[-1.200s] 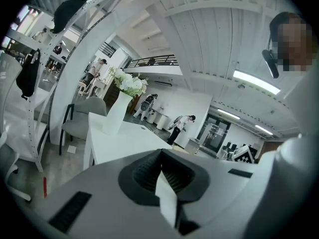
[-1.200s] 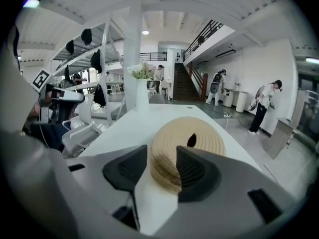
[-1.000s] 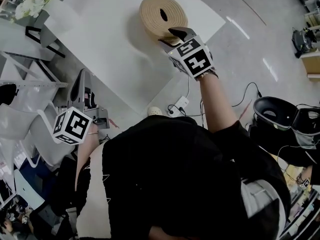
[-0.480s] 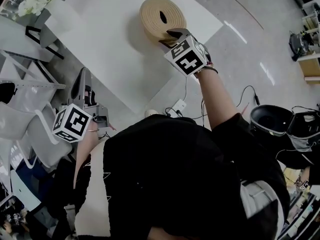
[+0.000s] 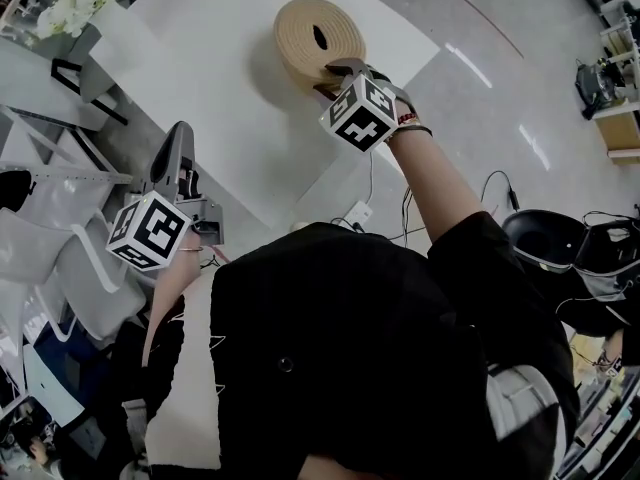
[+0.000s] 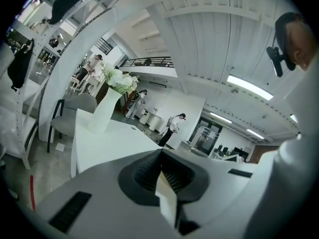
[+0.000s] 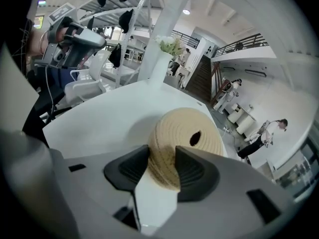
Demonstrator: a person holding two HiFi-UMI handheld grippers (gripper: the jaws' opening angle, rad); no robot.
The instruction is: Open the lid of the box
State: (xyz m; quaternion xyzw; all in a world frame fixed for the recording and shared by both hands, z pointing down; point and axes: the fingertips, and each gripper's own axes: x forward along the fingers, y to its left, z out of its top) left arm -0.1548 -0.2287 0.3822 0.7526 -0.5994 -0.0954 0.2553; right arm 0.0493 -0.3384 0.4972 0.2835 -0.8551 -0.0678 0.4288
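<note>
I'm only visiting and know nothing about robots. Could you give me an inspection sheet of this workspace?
Surface: white table.
Job's things: round woven box, lid on, near the table's edge.
Clutter: vase of white flowers at the table's far corner.
Grippers: right tongs have just been closing, the box's near rim between them, not yet clamped; left tongs shut, empty, beside the table.
Cables: power strip and leads on the floor.
Surroundings: white chairs; people in the distance.

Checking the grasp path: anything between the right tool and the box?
Nothing visible. The right tool is at the box: the box's rim sits between its jaws, which have just been closing on it. The lid is still on.
</note>
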